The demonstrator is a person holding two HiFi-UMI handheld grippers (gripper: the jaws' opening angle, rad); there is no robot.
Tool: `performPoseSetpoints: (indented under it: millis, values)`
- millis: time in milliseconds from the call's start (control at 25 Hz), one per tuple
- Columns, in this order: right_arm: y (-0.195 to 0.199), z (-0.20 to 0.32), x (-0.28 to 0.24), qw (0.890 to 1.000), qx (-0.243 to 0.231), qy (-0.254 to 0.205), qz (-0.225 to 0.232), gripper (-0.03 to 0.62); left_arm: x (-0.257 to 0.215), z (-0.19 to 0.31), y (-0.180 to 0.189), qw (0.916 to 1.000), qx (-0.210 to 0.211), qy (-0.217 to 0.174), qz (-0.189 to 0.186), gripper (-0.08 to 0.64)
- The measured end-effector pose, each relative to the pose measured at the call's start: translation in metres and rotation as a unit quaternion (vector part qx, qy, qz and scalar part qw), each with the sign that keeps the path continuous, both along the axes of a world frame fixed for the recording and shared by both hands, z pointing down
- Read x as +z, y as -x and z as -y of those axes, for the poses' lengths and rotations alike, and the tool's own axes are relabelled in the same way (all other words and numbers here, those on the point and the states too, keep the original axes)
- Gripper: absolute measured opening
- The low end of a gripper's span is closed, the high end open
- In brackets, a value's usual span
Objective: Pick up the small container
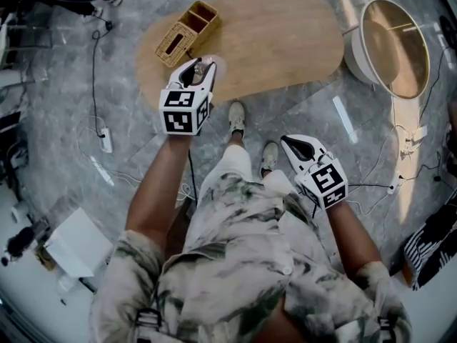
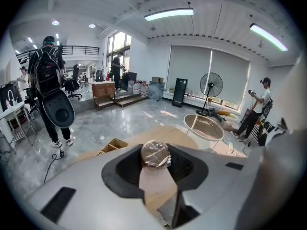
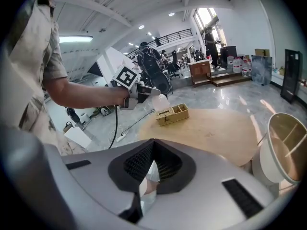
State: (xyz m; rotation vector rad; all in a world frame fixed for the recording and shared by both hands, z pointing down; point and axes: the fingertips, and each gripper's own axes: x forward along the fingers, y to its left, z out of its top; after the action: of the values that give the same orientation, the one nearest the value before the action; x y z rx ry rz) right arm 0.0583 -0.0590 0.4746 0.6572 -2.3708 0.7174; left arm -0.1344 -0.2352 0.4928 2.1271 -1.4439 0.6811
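Head view: grey marble floor (image 1: 64, 120) fills the frame. The oval wooden table (image 1: 285, 41) sits at top centre, with a round white tub (image 1: 395, 48) with a tan inside just off its right end. The person stands at the table's near edge in a patterned shirt (image 1: 235, 263), sneakers (image 1: 235, 116) on the floor below. A white box (image 1: 75, 241) lies on the floor lower left. A power strip (image 1: 106, 140) with cables is left of the table.

The woven compartment basket (image 1: 187, 33) stands on the left part of the table. The left gripper (image 1: 199, 71) reaches over the near table edge, just beside the basket and not touching it. The right gripper (image 1: 288, 141) hangs low by the person's right side, well apart from the table and over the floor.

In the left gripper view the jaws pinch the small container (image 2: 155, 153), a round cup with a crinkled clear film lid, with a pad on each side. In the right gripper view the container looks raised off the tabletop, near the basket. That same view shows the right jaws pressed together at the tips with nothing between them.
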Motion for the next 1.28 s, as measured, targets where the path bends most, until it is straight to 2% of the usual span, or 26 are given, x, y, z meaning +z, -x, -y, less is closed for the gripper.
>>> performPoseSetpoints:
  millis: [600,1280]
  values:
    - [-0.005,-0.01,-0.023,1.0,-0.016,-0.023,0.006,0.02,-0.038,-0.026,-0.003,0.9999,-0.006,-0.009,-0.004,0.149]
    - [-0.004,-0.016,-0.028,0.999,-0.028,-0.042,0.004,0.02,-0.046,-0.04,-0.004,0.9999,-0.011,-0.01,-0.007,0.149]
